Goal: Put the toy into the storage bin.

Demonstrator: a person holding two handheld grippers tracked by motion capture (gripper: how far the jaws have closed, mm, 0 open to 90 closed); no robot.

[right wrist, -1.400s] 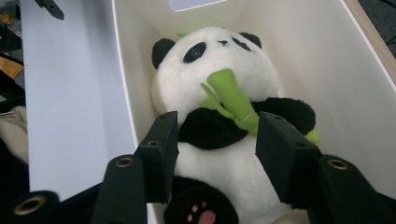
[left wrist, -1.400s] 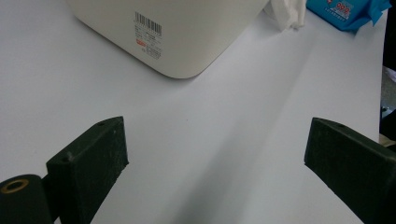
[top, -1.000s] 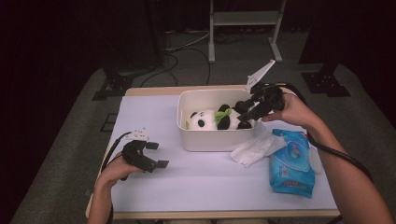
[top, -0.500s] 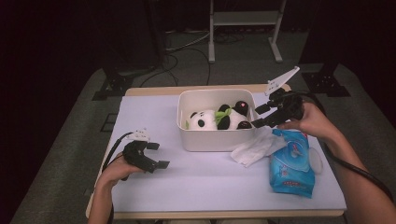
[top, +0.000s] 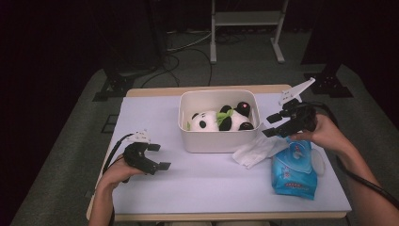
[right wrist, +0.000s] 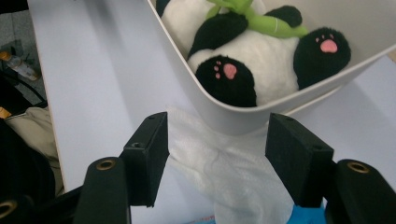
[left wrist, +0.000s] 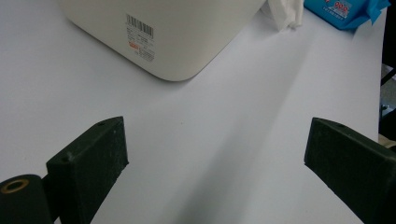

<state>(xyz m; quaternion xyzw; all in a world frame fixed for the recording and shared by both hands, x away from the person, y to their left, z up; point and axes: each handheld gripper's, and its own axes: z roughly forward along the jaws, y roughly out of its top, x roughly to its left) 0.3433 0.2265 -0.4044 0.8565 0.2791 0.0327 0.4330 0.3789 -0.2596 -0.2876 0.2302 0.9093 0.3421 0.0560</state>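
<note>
Right gripper hanging open over a white wipe, panda toy lying in the tub.

The black-and-white plush panda with a green bamboo stalk lies on its side inside the white rounded plastic tub at the middle of the pale lilac table. The right gripper's jaws have just been opening and stand apart, gripping nothing, above the crumpled white tissue wipe that sticks out of the blue wet-wipe packet just beside the tub. The left gripper rests near the table's front left, jaws wide and empty.
</note>
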